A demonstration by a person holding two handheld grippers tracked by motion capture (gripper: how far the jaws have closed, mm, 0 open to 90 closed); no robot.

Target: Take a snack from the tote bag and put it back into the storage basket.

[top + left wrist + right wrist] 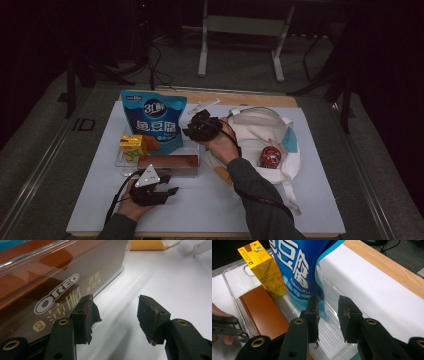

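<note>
Black jaws of the right gripper [328, 315] stand a narrow gap apart with nothing pressed between them; the lower edge of the blue pouch [307, 272] hangs just in front of the left jaw, and whether it touches is not clear. The left gripper [113, 316] has its jaws wider apart and bare, low over the white sheet [155, 272], its left jaw just beside the brown Oreo box [50, 285].

In the high view the right gripper [200, 127] is at the pouch's [155, 120] right edge, above the clear tray [121, 162], and the left gripper [157, 190] sits near the table's front, just before the box [167, 161].

Count: two grippers, one pouch, one yellow carton [132, 146], one box, one tray, one white tote [260, 130] with one red can [270, 156] in it.

The left gripper view gives the box's lettering, unreadable from above. The right gripper view shows the carton [263, 267] standing upright in the tray [332, 332] between box [264, 310] and pouch, the tray's ribbed floor, and the other gripper's jaw tips at the left edge.

White sheet [215, 200] covers a wooden table [240, 97]; grey floor [45, 160] lies around it, with a metal stand [240, 30] behind in a dark room.
</note>
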